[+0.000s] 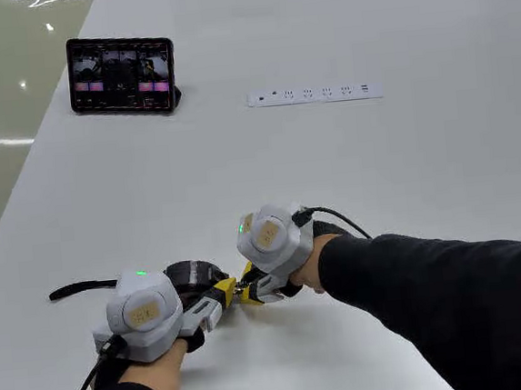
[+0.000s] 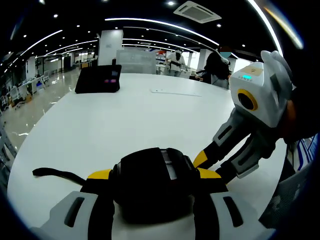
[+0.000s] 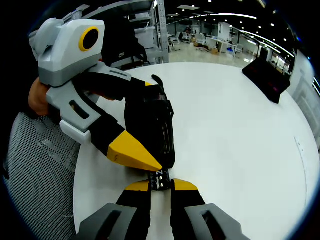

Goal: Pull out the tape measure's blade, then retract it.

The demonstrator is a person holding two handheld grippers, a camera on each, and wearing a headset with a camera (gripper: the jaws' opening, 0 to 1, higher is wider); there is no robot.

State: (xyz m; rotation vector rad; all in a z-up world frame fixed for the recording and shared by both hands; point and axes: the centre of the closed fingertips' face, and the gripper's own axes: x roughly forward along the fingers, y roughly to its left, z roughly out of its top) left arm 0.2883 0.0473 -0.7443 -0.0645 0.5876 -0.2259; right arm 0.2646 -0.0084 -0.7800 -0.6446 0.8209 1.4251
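Black rounded tape measure [image 2: 155, 192] clamped by left gripper [image 2: 155, 174]; right gripper [image 3: 160, 185] pinches blade [image 3: 160, 177].

Propped dark tablet [image 1: 122, 75] and white power strip [image 1: 315, 93] well apart on white table [image 1: 422, 163].

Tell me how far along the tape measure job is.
Done: left hand-held gripper clamps the tape measure, right hand-held gripper pinches the blade tip. In hand: the pull, seemingly just beginning, with barely any blade out. Left: the full pull-out, then retraction.
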